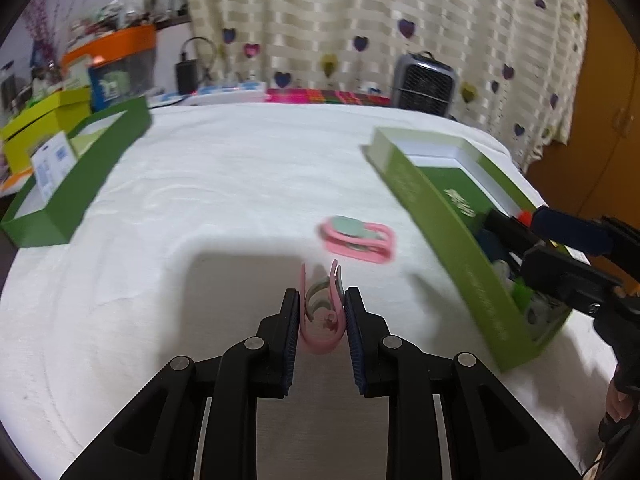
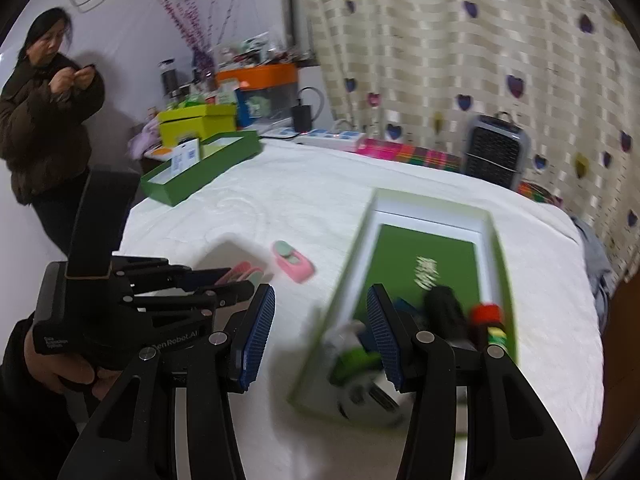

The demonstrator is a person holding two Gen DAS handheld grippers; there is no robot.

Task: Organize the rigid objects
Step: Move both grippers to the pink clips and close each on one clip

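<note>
**One Pink Punch Gripped, One Left on the Cloth**

Left wrist view: The left gripper (image 1: 322, 312), low in the frame's centre, is clamped on a small pink plastic craft punch with a grey-green lever (image 1: 322, 316), both pads pressing its sides. A second pink punch of the same kind (image 1: 357, 239) lies loose on the white cloth-covered table (image 1: 224, 184), just right of centre. The open green cardboard box (image 1: 444, 216) sits at the right, several items already gathered in its near end.

Right wrist view: The right gripper (image 2: 320, 336) stands partly open with nothing between its pads, poised over the box's near edge. A matching green box lid (image 2: 200, 168) rests in the upper left.

Assessment: Sorting appears well advanced but unfinished. The gripped punch has not yet been boxed, and the loose punch remains to be collected.
</note>
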